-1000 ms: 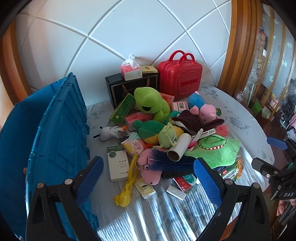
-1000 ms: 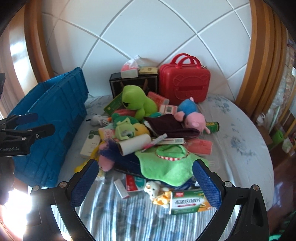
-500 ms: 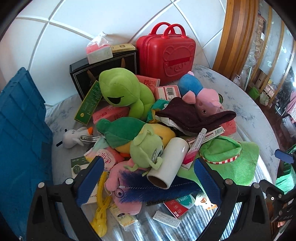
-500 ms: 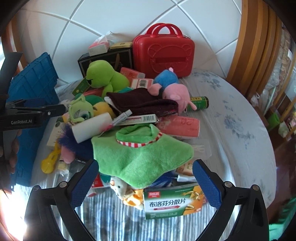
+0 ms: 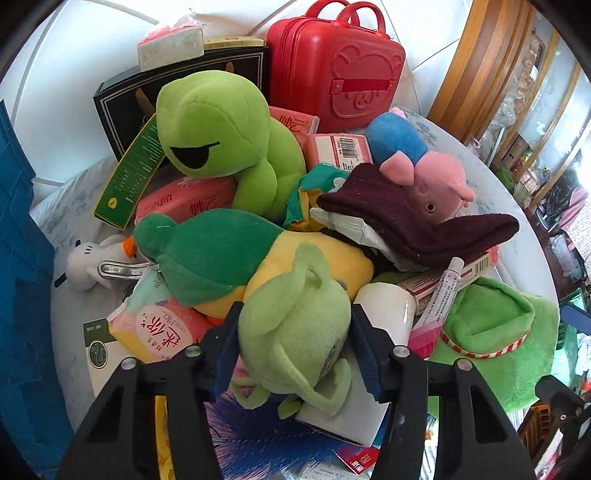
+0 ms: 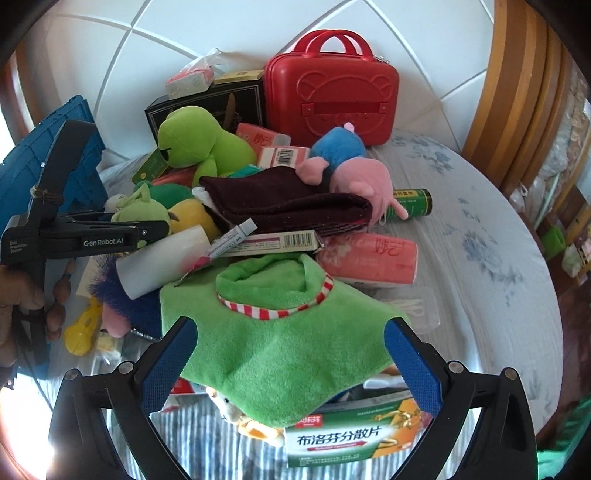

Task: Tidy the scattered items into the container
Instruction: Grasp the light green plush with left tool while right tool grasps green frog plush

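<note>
The pile sits on a bed or table under a pale floral cloth (image 6: 480,229), backed at twelve o'clock by a white panelled wall (image 6: 229,29). A curved wooden frame (image 6: 517,92) rises at two o'clock, and beyond it lies a cluttered room, too blurred to read.

The blue crate (image 5: 18,258), the container, stands at nine o'clock in the left wrist view, its ribbed wall hard against the heap's edge. A red case (image 5: 332,70) and a black box (image 5: 122,107) close off the far side.

The left gripper (image 5: 295,350) has just been closing, and its blue pads now press both flanks of a small pale-green plush (image 5: 295,332) at six o'clock, on top of the pile. A white roll (image 5: 388,310) lies just beside it at four o'clock, a green and yellow plush (image 5: 221,254) at eleven, and the big green frog (image 5: 221,129) further up.

The right gripper (image 6: 291,354) hangs with its fingers spread wide over a green cloth (image 6: 280,332), which lies between them; whether the pads touch it is hard to tell. A medicine box (image 6: 343,439) pokes out beneath at six o'clock.

Bare cloth runs from two to five o'clock in the right wrist view; a person's hand (image 6: 22,306) grips the left tool at nine.
</note>
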The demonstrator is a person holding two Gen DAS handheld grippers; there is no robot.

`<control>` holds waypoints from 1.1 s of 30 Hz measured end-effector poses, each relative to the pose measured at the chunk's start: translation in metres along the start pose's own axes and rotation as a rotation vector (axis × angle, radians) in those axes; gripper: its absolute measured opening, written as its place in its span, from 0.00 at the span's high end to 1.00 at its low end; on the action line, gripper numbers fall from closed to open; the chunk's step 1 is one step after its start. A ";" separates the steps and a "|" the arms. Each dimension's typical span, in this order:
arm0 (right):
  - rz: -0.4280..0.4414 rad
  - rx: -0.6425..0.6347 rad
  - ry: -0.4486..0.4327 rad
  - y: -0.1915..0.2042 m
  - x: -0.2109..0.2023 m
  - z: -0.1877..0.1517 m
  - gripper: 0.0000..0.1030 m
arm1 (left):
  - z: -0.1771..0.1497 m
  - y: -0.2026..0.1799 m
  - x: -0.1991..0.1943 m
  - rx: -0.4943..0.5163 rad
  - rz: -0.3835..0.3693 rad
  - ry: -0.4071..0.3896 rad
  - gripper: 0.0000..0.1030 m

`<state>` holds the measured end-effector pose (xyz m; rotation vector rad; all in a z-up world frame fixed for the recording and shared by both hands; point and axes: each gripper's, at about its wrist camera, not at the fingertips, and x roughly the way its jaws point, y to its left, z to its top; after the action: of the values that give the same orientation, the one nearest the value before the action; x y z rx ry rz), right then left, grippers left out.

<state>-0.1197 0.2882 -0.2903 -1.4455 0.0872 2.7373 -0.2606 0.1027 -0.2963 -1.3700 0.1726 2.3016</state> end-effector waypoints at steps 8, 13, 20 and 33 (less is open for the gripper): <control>-0.003 -0.067 0.053 0.002 0.045 0.016 0.00 | -0.009 0.006 -0.028 -0.017 -0.023 -0.059 0.50; 0.035 -0.135 0.157 0.008 0.082 0.016 0.00 | -0.013 0.008 -0.039 -0.014 -0.020 -0.070 0.50; 0.026 -0.178 0.192 0.013 0.090 0.007 0.12 | -0.019 0.011 -0.047 -0.028 -0.015 -0.074 0.50; 0.125 -0.049 0.121 0.010 0.033 0.000 0.83 | -0.020 -0.004 -0.077 0.000 -0.018 -0.111 0.50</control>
<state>-0.1387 0.2785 -0.3172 -1.6735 0.1199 2.7642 -0.2119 0.0748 -0.2402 -1.2347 0.1237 2.3550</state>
